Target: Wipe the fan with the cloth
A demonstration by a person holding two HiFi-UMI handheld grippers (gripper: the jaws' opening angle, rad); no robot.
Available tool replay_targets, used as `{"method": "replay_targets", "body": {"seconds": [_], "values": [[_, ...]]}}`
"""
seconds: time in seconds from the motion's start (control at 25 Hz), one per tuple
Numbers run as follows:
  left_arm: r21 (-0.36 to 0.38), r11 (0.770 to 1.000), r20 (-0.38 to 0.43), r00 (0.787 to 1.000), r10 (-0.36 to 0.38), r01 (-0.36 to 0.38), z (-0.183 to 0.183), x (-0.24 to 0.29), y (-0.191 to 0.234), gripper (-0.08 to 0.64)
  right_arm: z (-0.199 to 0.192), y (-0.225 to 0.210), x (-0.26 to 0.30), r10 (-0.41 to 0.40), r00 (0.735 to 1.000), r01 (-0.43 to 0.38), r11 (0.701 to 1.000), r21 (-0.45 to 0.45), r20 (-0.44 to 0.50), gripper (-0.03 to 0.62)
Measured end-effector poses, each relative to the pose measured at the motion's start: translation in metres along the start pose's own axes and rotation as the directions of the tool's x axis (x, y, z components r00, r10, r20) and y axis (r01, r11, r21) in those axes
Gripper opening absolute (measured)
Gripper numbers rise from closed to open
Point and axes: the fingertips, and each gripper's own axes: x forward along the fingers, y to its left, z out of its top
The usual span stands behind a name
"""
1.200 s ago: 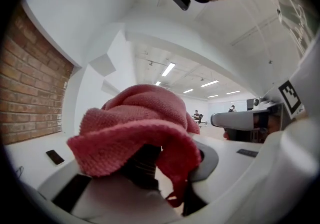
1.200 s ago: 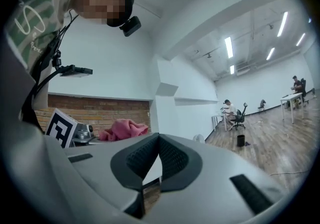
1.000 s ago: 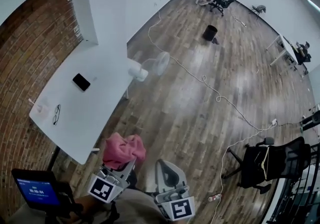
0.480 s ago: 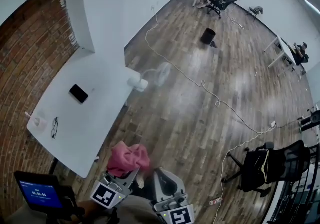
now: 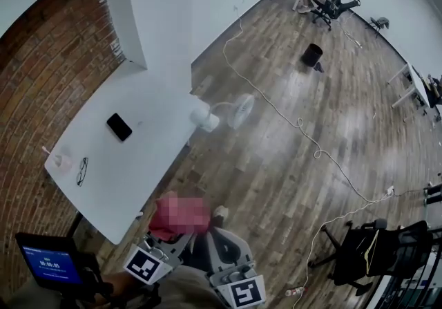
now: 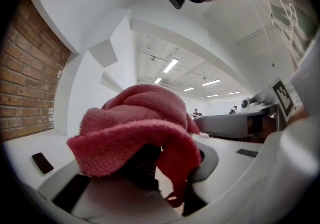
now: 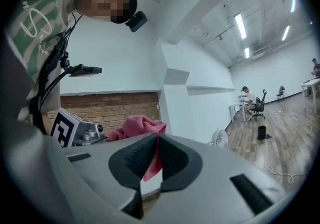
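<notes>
Change: pink cloth [image 5: 181, 212] nearer table [image 5: 124, 162] than 1 s ago.
L gripper [image 5: 178, 235]: jaws narrow, clamped on cloth [image 6: 135, 128].
R gripper [image 5: 222, 238]: jaws just opened slightly, gap narrow; cloth corner [image 7: 152, 165] pinched btwn pads.
Fan [image 5: 240, 111]: by table's far corner, well apart from cloth.

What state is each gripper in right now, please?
Left gripper: closed on the pink cloth.
Right gripper: jaws just opened a little, pinching a corner of it.

Red brick wall [image 5: 41, 72] at nine o'clock, long white table [image 5: 155, 152] beside it; brown wood-plank floor [image 5: 290, 155] across the centre; black office chair [image 5: 366, 254] at four o'clock.
</notes>
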Motion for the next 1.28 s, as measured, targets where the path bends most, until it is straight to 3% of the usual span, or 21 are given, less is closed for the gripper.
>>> {"method": "replay_targets", "body": {"seconds": [0.16, 0.32, 0.68, 0.96, 1.28], "values": [[0.027, 0.999, 0.003, 1.0, 0.028, -0.028, 0.009, 0.027, 0.013, 0.058, 0.01, -0.027, 0.028, 0.076, 0.997, -0.076, 0.997, 0.019, 0.007, 0.044], [0.056, 0.997, 0.006, 0.998, 0.056, -0.057, 0.013, 0.076, 0.023, 0.058, 0.02, -0.075, 0.042, 0.089, 0.996, -0.089, 0.996, 0.019, 0.001, 0.044], [0.117, 0.973, 0.054, 0.98, 0.191, -0.197, 0.03, 0.162, 0.044, 0.058, 0.041, -0.184, 0.071, -0.077, 0.996, 0.082, 0.993, -0.089, 0.054, 0.044], [0.137, 0.944, 0.068, 0.953, 0.295, -0.302, 0.033, 0.199, 0.063, 0.06, 0.033, -0.213, 0.099, -0.124, 0.99, 0.13, 0.986, -0.101, 0.066, 0.041], [0.136, 0.901, 0.078, 0.912, 0.404, -0.411, 0.037, 0.207, 0.083, 0.06, 0.026, -0.217, 0.12, -0.118, 0.992, 0.122, 0.988, -0.097, 0.054, 0.04]]}}
